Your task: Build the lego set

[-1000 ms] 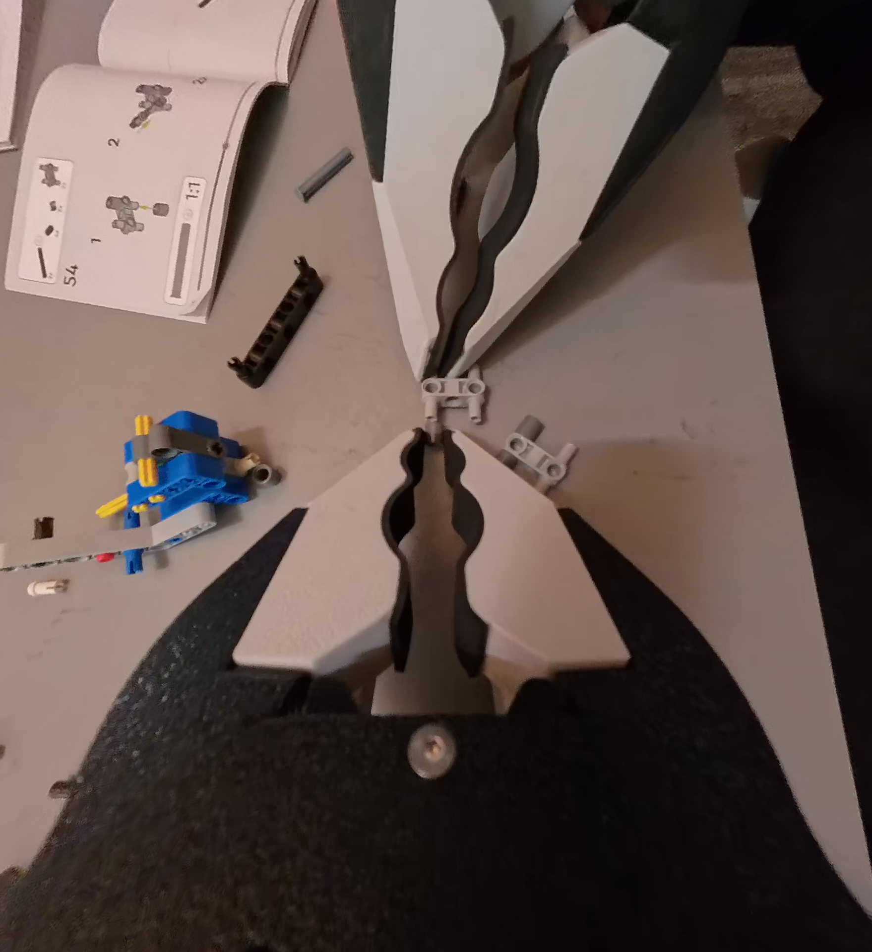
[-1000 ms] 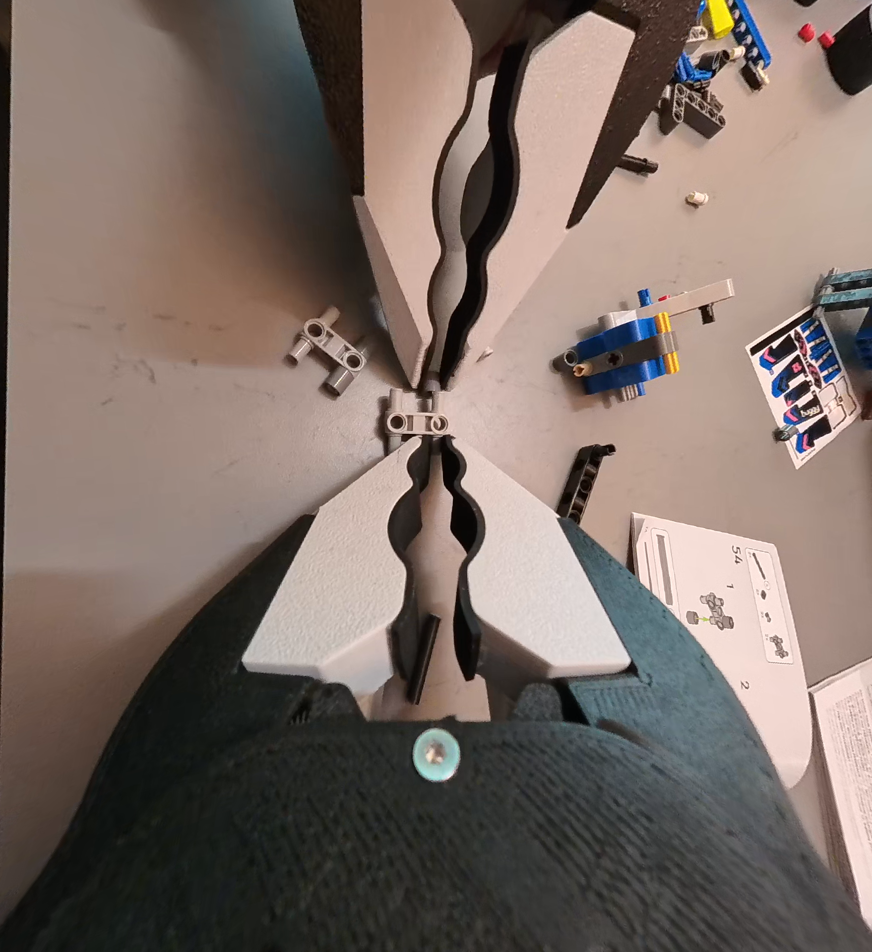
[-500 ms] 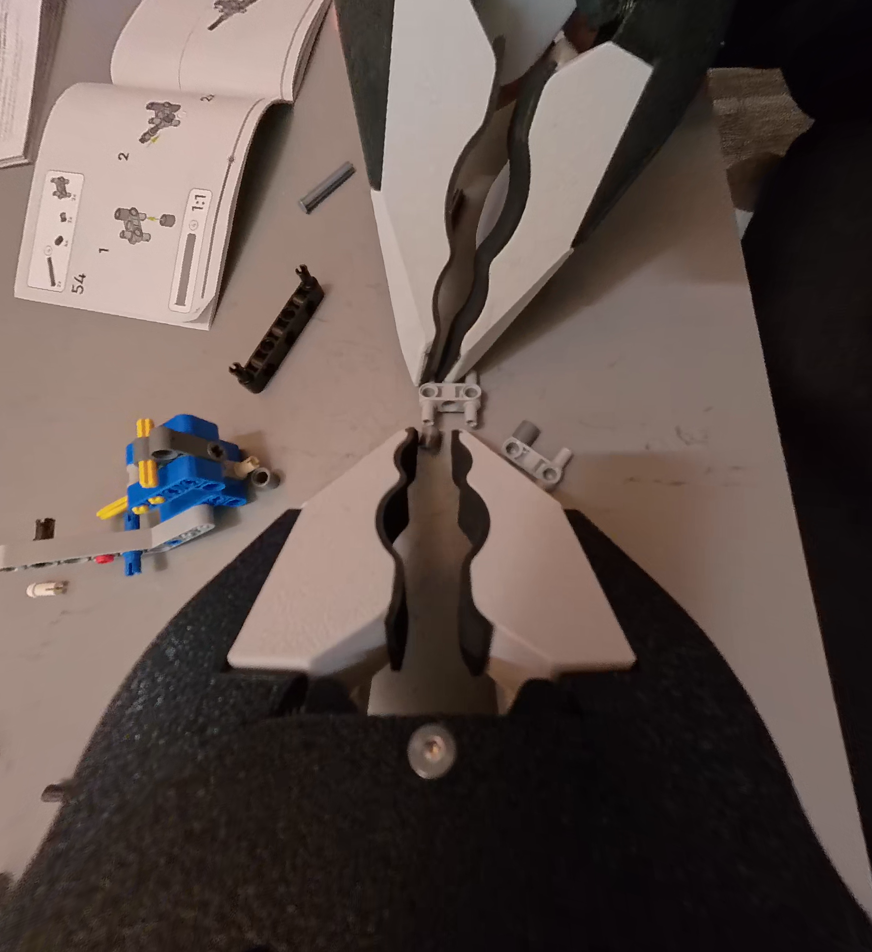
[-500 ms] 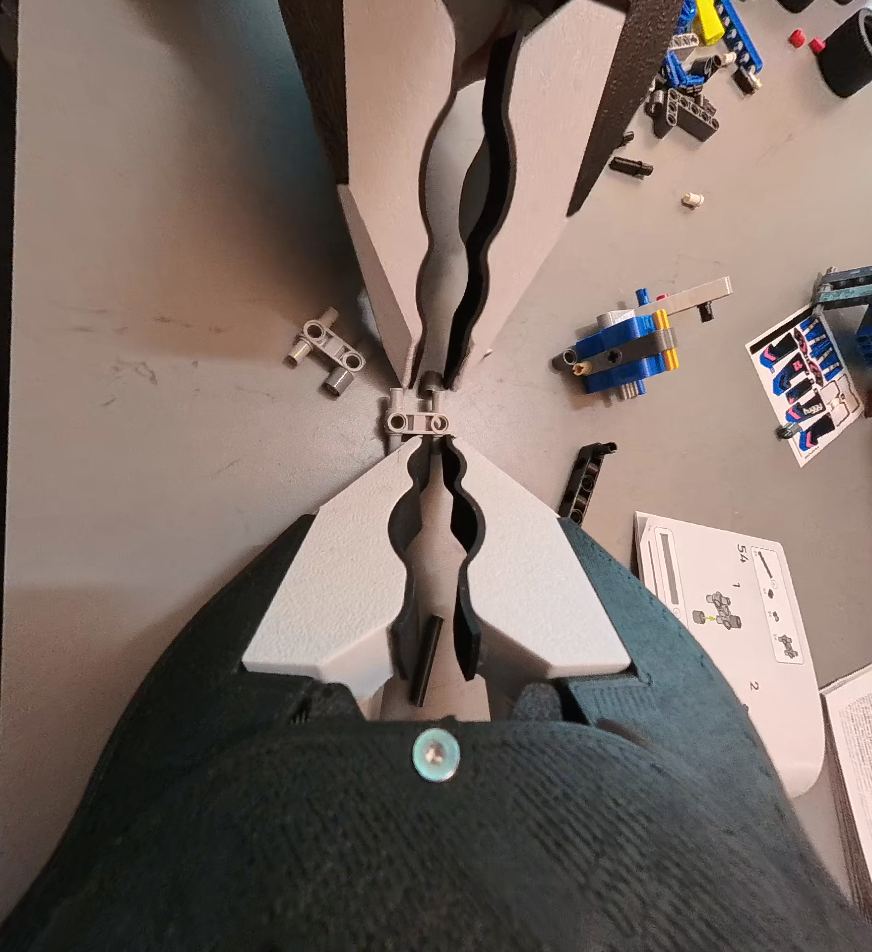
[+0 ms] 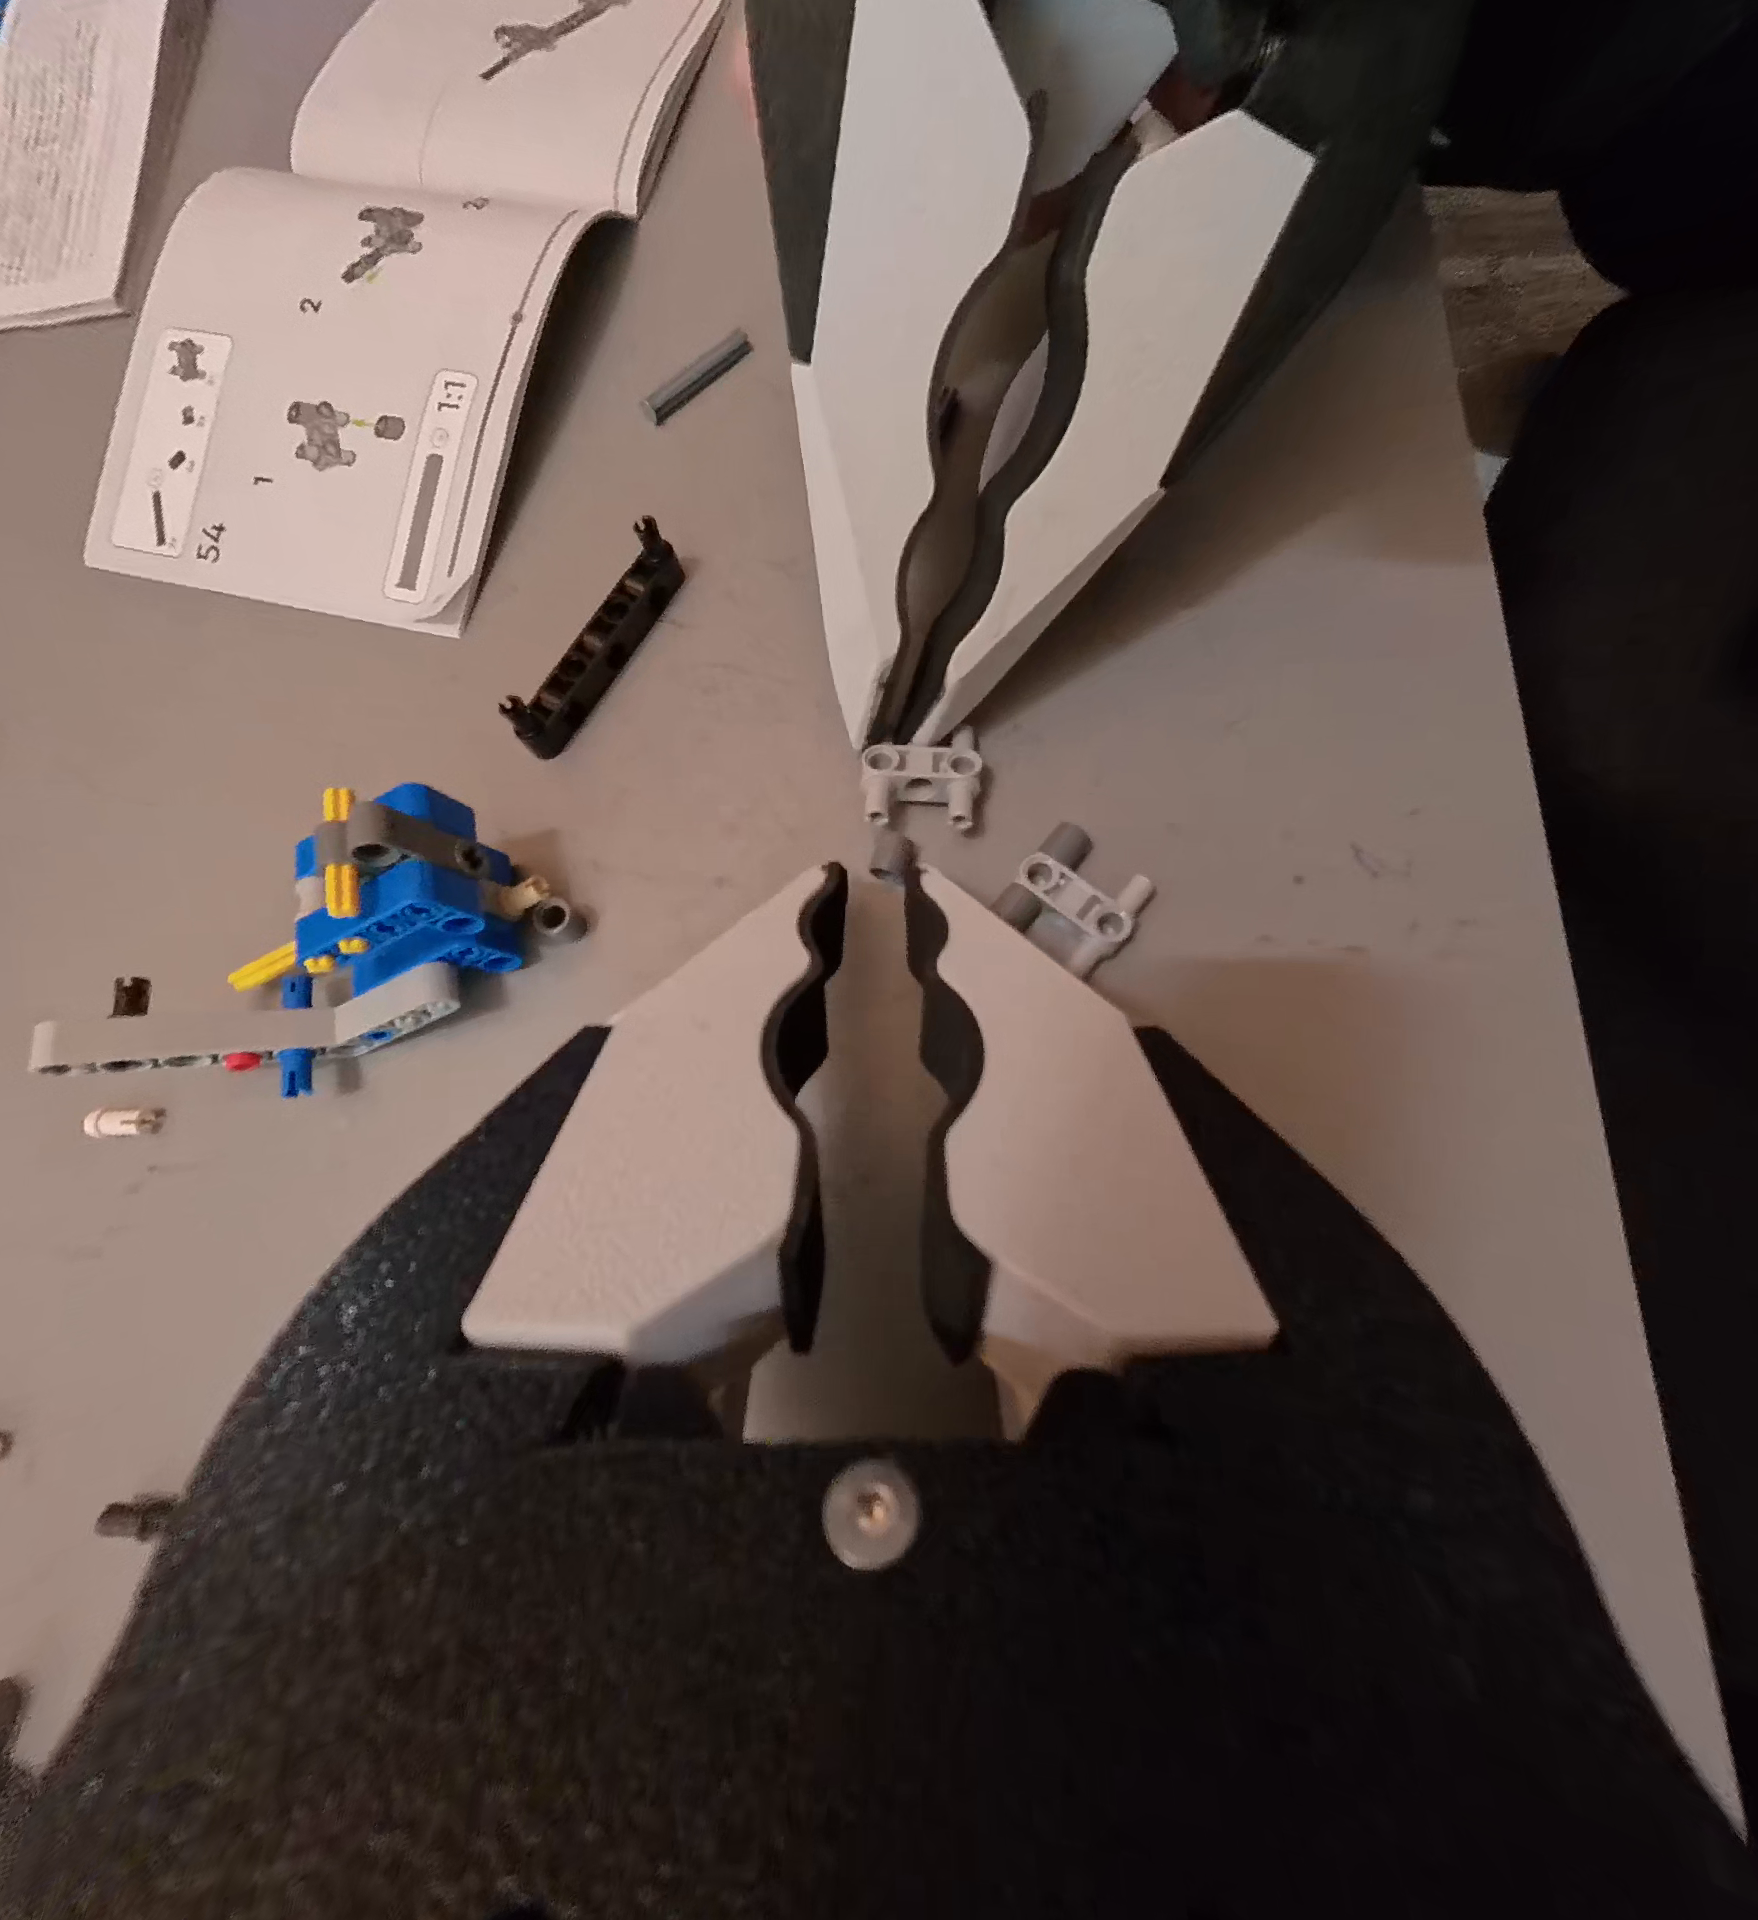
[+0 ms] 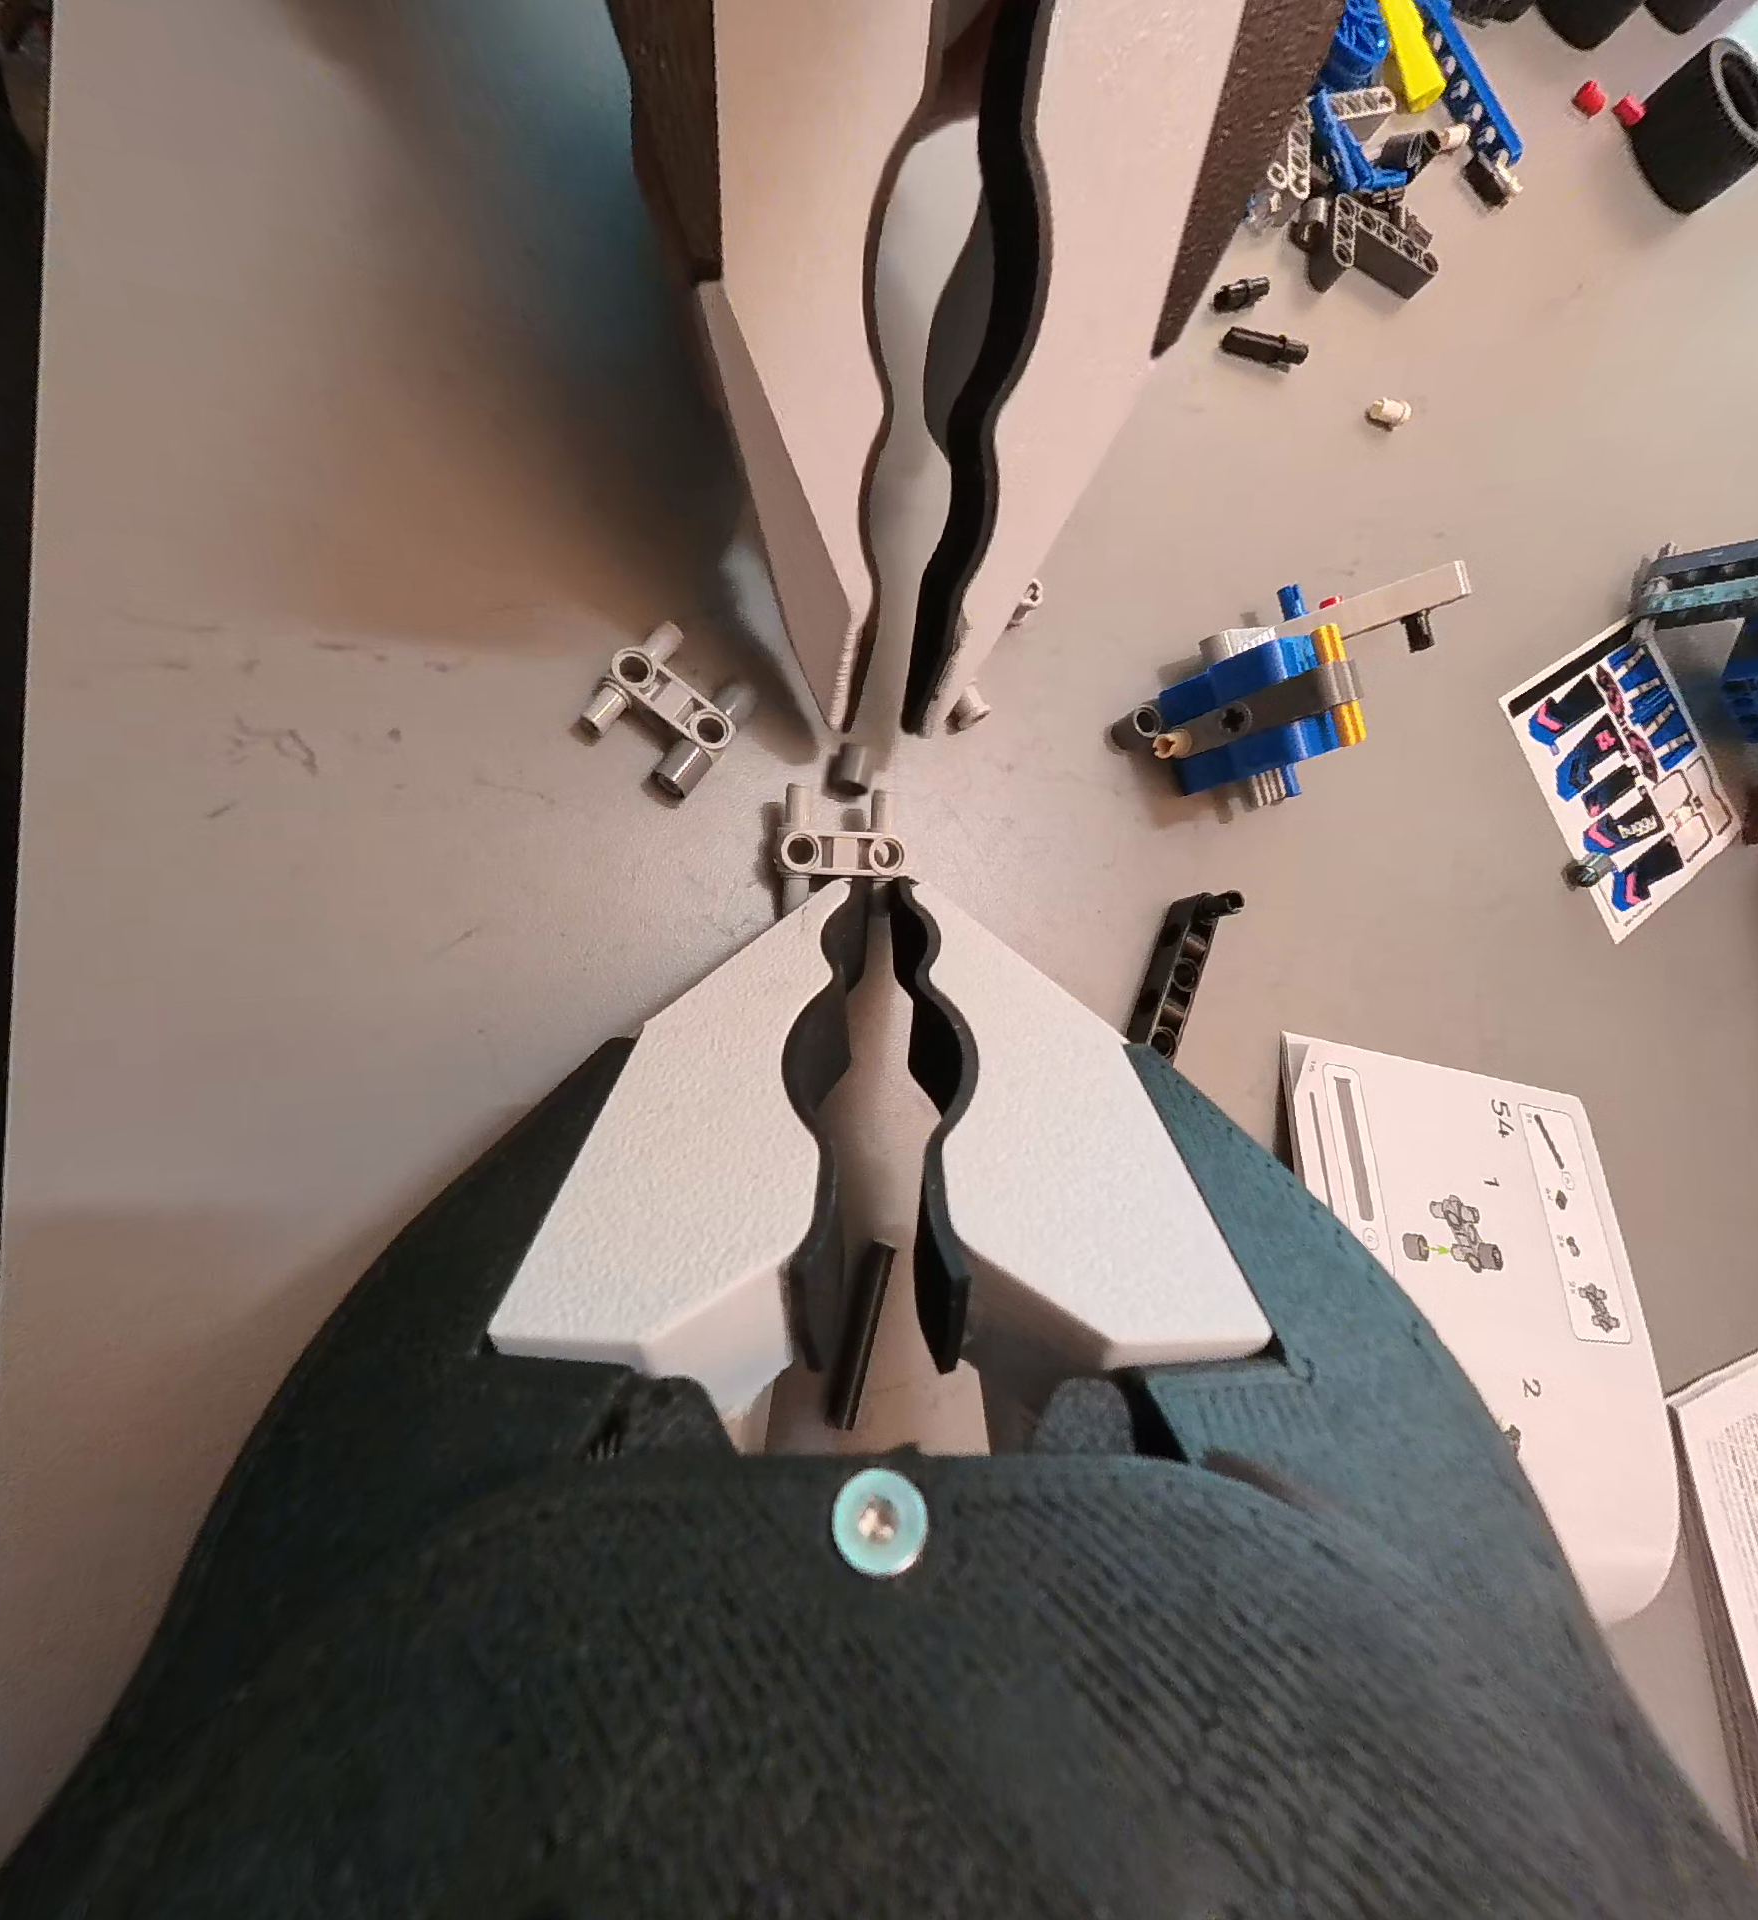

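**A:** What does your left wrist view show?

**B:** Your left gripper (image 5: 870,878) is released, its tips parted over the grey table (image 5: 1270,727). A small grey bush (image 5: 891,858) lies just past them, against the right-hand tip; whether that tip touches it, I cannot tell. Just beyond is the light grey connector (image 5: 922,777), pinched at its far edge by your right gripper (image 5: 911,727). A second grey connector (image 5: 1067,914) lies just right of your tips. Off to the left sit a black beam (image 5: 600,639), the blue and yellow sub-assembly (image 5: 387,904) and the open instruction booklet (image 5: 335,384).

**A:** And your right wrist view?

**B:** Your right gripper (image 6: 870,888) is clenched on the near edge of that connector (image 6: 841,852), whose pins point away from you. The bush (image 6: 851,769) lies loose on the table (image 6: 335,935), between the connector and the spread tips of your left gripper (image 6: 880,707). The other connector (image 6: 662,712) is to the left. A thin black axle (image 6: 859,1335) lies under your fingers, near their base. On the right are the sub-assembly (image 6: 1259,717), a sticker sheet (image 6: 1633,790) and the booklet (image 6: 1457,1226).
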`<action>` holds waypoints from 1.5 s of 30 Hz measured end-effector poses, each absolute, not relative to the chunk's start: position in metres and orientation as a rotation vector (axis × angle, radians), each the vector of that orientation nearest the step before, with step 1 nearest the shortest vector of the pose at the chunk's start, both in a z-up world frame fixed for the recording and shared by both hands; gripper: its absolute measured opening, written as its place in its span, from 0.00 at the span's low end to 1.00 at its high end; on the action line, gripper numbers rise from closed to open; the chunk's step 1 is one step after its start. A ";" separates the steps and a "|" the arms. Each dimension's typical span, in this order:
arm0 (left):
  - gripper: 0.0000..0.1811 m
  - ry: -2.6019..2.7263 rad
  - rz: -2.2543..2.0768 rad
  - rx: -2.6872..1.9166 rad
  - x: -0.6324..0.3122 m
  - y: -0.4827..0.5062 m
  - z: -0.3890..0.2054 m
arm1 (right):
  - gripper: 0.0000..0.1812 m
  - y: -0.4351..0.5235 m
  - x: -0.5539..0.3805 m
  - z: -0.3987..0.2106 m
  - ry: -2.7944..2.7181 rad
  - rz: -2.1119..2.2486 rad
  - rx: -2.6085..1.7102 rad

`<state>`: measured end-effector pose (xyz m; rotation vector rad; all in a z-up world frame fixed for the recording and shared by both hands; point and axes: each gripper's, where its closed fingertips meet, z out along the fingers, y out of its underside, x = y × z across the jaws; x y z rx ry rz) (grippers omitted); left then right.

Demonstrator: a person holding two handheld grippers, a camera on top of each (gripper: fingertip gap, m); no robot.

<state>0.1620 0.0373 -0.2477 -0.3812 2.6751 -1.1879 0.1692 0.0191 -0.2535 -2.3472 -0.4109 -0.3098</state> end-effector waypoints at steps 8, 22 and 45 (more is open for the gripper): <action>0.03 2.764 -1.160 -0.327 0.158 0.032 -0.256 | 0.02 0.019 0.169 -0.253 -0.421 -0.314 -2.351; 0.02 2.661 -1.131 -0.315 0.163 0.033 -0.255 | 0.02 0.021 0.171 -0.253 -0.561 -0.488 -2.438; 0.04 2.783 -1.137 -0.237 0.161 0.037 -0.256 | 0.02 0.022 0.171 -0.254 -0.557 -0.490 -2.441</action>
